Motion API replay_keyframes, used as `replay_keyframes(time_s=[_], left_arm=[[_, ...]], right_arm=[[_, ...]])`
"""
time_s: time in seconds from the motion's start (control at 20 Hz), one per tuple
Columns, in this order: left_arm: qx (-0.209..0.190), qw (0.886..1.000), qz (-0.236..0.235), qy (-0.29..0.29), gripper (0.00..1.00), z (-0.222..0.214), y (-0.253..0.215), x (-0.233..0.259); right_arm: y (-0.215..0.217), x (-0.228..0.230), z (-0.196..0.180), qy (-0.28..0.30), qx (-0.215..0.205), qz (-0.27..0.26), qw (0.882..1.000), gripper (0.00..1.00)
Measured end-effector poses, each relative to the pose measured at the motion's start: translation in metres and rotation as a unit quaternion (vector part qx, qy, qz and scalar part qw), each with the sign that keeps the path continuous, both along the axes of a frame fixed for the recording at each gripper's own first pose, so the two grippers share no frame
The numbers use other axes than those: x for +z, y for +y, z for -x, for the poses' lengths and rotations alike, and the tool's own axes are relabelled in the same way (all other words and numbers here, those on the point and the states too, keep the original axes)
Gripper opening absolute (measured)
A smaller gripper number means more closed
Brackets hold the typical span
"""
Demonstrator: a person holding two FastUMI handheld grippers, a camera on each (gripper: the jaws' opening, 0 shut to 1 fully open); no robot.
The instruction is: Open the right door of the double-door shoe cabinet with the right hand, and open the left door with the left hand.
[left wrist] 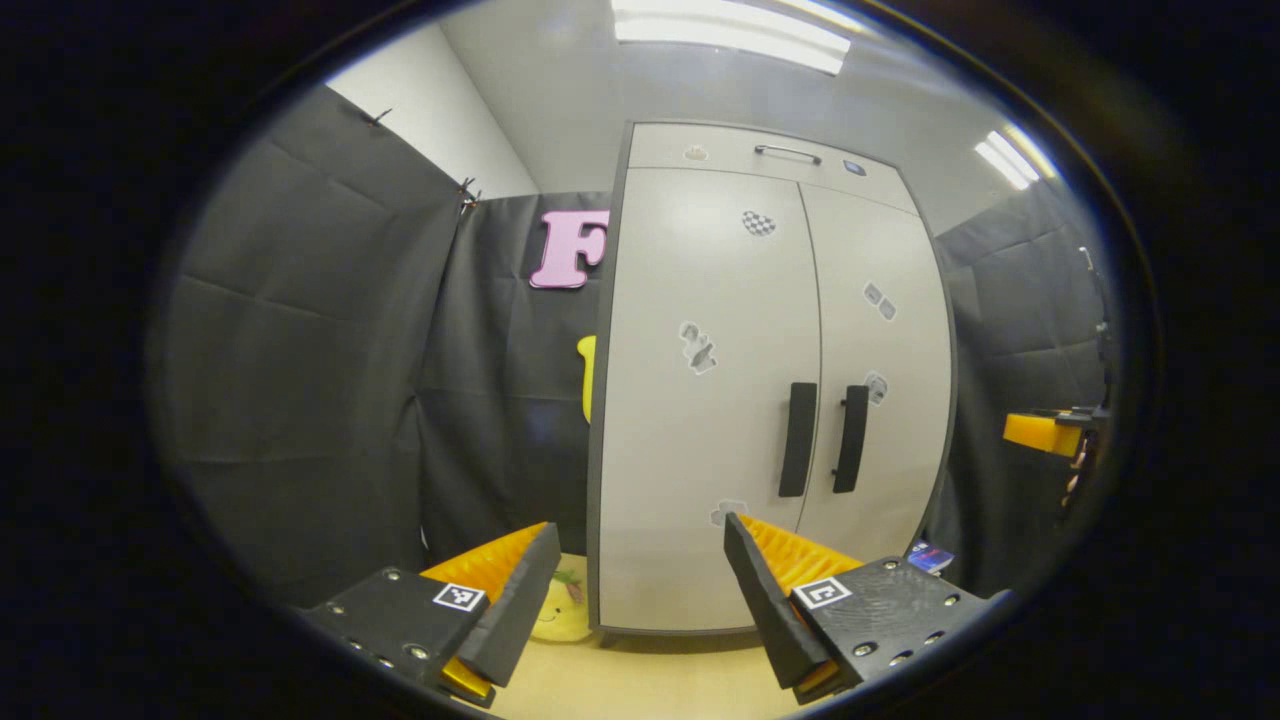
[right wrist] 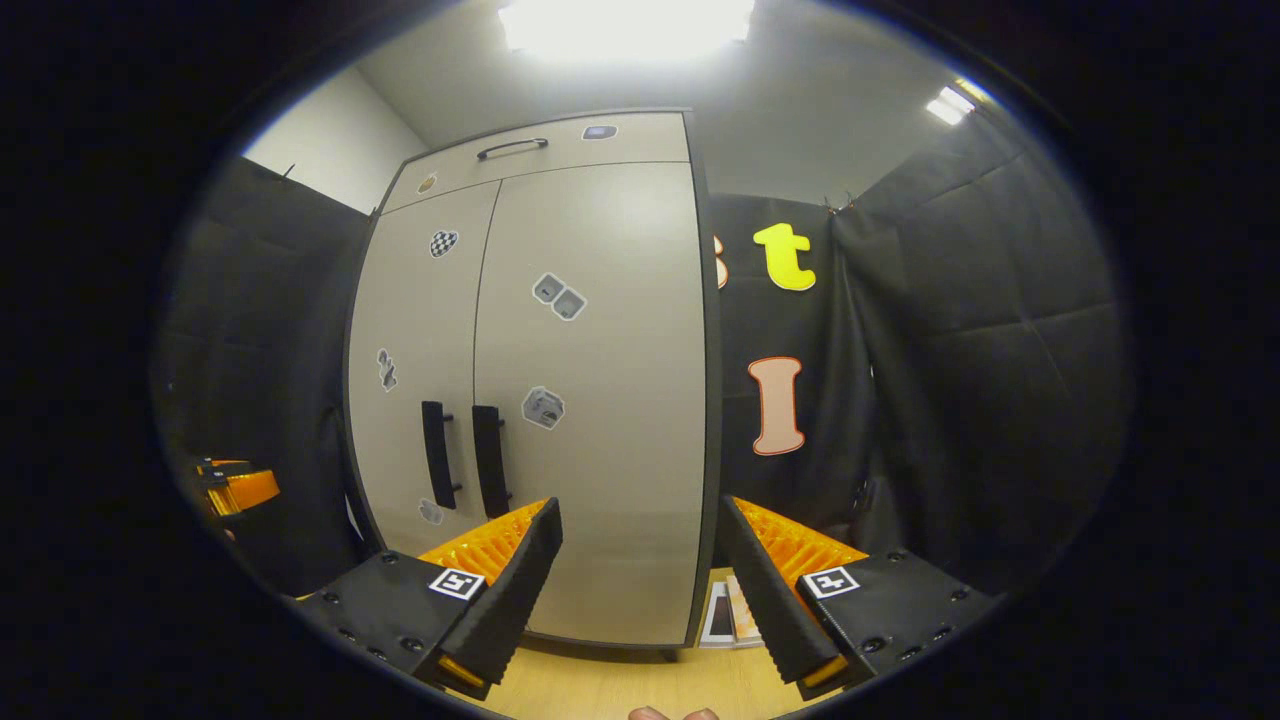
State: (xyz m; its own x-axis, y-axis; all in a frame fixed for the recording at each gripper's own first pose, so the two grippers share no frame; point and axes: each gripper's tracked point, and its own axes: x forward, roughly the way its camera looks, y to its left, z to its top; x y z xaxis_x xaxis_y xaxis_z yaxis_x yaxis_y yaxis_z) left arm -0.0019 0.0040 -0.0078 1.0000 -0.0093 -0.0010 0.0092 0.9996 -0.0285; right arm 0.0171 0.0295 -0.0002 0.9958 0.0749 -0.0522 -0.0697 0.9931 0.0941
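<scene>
Fingers (left wrist: 520, 590) spread, empty — cabinet (left wrist: 770, 380) doors shut — booklet (right wrist: 730, 612) beside right fingers (right wrist: 515, 580).

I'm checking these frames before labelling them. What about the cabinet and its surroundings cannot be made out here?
- Cabinet interior: both doors shut, both views.
- Stickers on the doors: too small to read.
- Yellow toy: partly behind the left gripper finger, left gripper view.
- Booklet on the floor: partly hidden by the right gripper, right gripper view.
</scene>
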Motion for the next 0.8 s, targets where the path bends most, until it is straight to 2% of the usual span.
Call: replay_keyframes(time_s=[0.25,0.5,0.55,0.6,0.65,0.8], left_arm=[[-0.005,1.000,0.004,0.014,0.95,0.001,0.000,-0.012],[-0.007,0.999,0.018,0.028,0.95,0.006,0.004,-0.028],[-0.004,0.999,0.017,0.031,0.95,0.007,0.008,-0.031],[0.000,0.999,0.015,0.035,0.95,0.008,0.011,-0.034],[0.002,0.999,0.014,0.038,0.95,0.010,0.014,-0.037],[0.011,0.999,0.009,0.045,0.95,0.016,0.024,-0.043]], right_arm=[[0.042,0.023,-0.023,-0.008,0.041,-0.030,0.999,0.99],[0.086,0.044,-0.055,-0.018,0.072,-0.010,0.997,0.96],[0.094,0.049,-0.060,-0.025,0.077,-0.009,0.997,0.99],[0.102,0.054,-0.065,-0.032,0.079,-0.008,0.996,0.96],[0.109,0.057,-0.071,-0.036,0.080,-0.007,0.996,0.99],[0.128,0.051,-0.091,-0.030,0.082,-0.005,0.996,0.99]])
